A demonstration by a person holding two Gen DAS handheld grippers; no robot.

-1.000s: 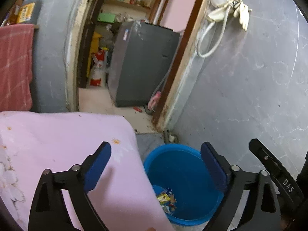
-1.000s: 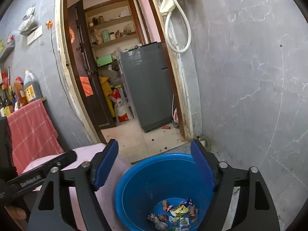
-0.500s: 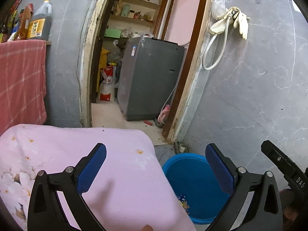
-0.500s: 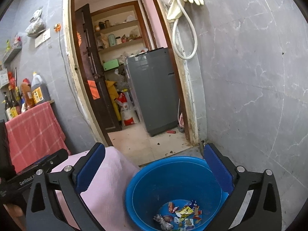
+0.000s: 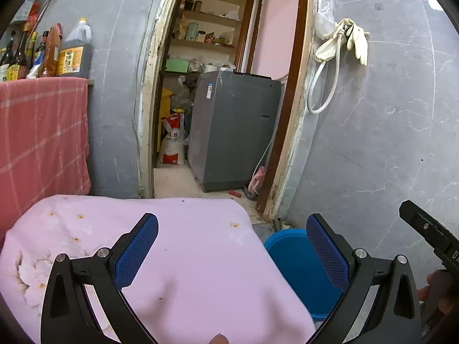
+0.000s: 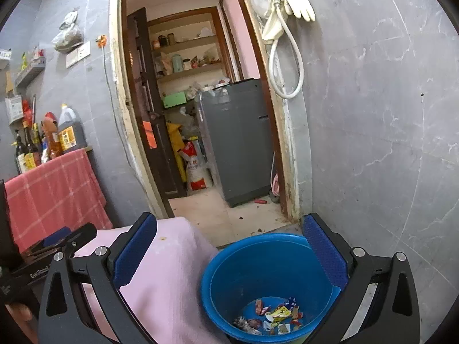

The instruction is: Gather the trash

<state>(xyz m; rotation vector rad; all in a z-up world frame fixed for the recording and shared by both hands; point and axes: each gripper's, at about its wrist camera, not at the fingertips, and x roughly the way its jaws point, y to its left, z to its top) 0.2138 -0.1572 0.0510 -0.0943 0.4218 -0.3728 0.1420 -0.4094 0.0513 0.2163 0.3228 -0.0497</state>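
A blue bucket [image 6: 266, 275] stands on the floor beside the table, with several colourful wrappers [image 6: 275, 315] lying in its bottom. In the left wrist view only part of the bucket [image 5: 298, 261] shows past the table corner. My right gripper [image 6: 229, 249] is open and empty, above the bucket and the table's edge. My left gripper [image 5: 232, 246] is open and empty, above the pink floral tablecloth [image 5: 172, 258]. The right gripper's body [image 5: 430, 235] shows at the right edge of the left wrist view.
A doorway leads to a storeroom with a grey washing machine [image 5: 232, 132] and shelves. A red checked cloth [image 5: 40, 143] hangs at the left under several bottles [image 5: 71, 54]. A hose and rubber gloves [image 6: 289, 3] hang on the grey tiled wall at the right.
Both grippers have risen and pulled back from the bucket, which now sits lower in both views. The left view has swung left over the tablecloth. Both stay open and empty.
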